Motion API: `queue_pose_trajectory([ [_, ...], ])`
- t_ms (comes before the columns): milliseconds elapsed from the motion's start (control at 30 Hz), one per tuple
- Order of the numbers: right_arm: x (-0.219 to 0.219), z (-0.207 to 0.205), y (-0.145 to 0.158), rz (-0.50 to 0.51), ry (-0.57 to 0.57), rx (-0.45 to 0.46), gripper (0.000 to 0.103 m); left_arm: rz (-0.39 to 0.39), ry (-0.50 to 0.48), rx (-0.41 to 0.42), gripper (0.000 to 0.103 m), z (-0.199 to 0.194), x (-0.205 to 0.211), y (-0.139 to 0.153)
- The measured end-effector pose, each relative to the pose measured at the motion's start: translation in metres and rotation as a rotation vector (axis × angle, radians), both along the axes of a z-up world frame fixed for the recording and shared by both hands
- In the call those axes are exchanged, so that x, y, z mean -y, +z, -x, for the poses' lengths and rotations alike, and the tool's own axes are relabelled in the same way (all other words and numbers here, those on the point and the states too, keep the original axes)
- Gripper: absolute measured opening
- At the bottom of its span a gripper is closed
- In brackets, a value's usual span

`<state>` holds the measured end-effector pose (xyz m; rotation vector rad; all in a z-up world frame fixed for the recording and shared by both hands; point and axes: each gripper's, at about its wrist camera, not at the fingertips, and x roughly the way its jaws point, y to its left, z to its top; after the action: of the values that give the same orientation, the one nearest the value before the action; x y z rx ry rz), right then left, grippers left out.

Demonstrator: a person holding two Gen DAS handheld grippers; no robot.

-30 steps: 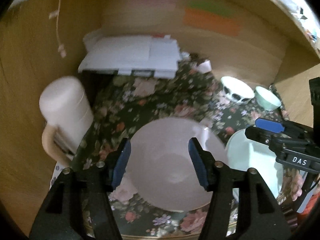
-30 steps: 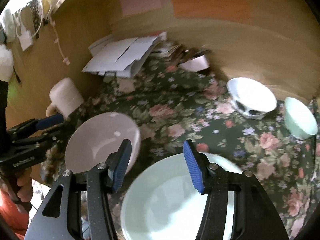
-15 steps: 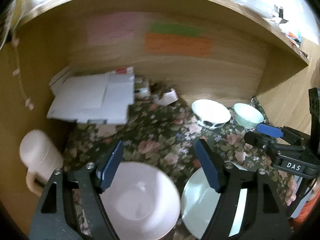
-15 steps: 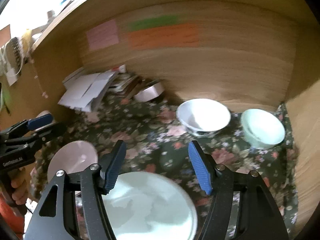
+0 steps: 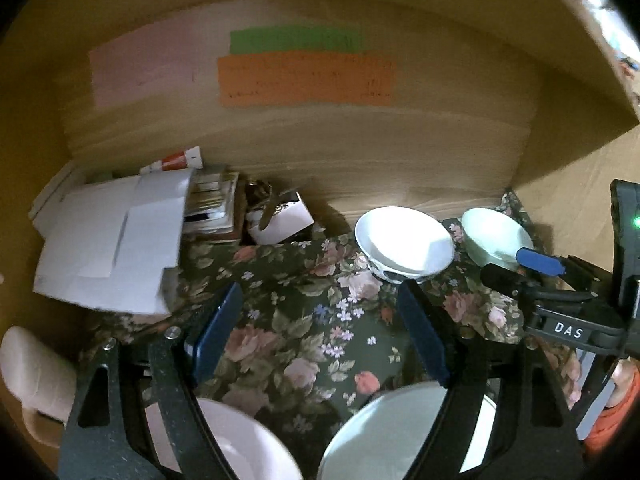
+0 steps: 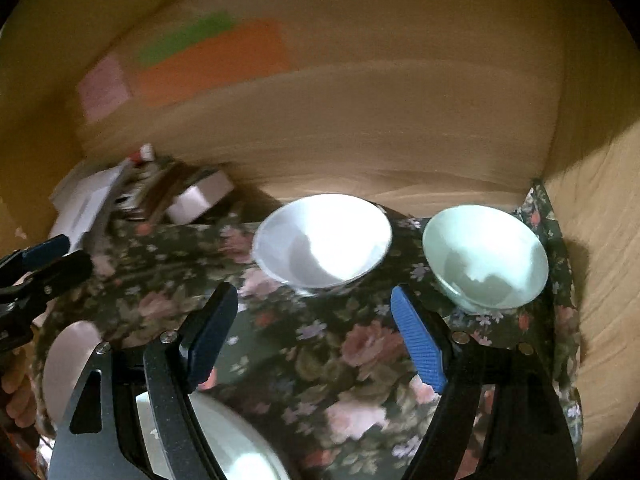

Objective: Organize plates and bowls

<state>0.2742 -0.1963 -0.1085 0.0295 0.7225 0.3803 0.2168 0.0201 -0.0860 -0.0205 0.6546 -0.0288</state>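
Wooden alcove, back wall carrying pink, green and orange notes. Floral cloth spread over the floor of the alcove.

Far right corner: white bowl and pale green bowl, upright, side by side, just apart. Same pair in the right wrist view: white bowl left, green bowl right against the side wall.

Near edge: pink plate at left, pale green plate at right, both flat on the cloth, close together. Contact between the two rims: cannot tell.

Far left: stack of white papers with booklets and a small box beside it. Near left: pale mug.

Left gripper: jaws opening, wide apart, only cloth between them, above the two plates. Nothing held.

Right gripper: jaws opening, wide apart, only cloth between them, pointed toward the gap below the two bowls. Nothing held. Green plate partly under its left finger; pink plate further left. Right gripper also visible at the right edge of the left wrist view, labelled DAS.
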Motion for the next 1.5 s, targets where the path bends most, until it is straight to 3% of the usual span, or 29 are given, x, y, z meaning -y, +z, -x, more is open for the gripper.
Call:
queue_pose_trajectory([
  [300,0.000,-0.056,-0.034,0.022,-0.038,-0.102,0.075,-0.015,0.005,-0.098,0.080,-0.052,0.002,-0.027],
  [633,0.002,-0.092,-0.066,-0.007,-0.047,-0.218,0.049,-0.032,-0.002,-0.125,0.080,-0.071,0.002,-0.044],
  [867,-0.005,-0.102,-0.073,0.006,-0.017,-0.242,0.036,-0.034,-0.015,-0.140,0.080,-0.076,0.003,-0.050],
  [1133,-0.017,-0.080,-0.075,0.085,0.093,-0.205,0.023,0.000,-0.042,-0.167,0.080,-0.081,0.002,-0.054],
  [1500,-0.029,-0.021,-0.072,0.099,0.243,-0.230,0.019,-0.008,-0.042,-0.267,0.080,-0.089,0.008,-0.076],
])
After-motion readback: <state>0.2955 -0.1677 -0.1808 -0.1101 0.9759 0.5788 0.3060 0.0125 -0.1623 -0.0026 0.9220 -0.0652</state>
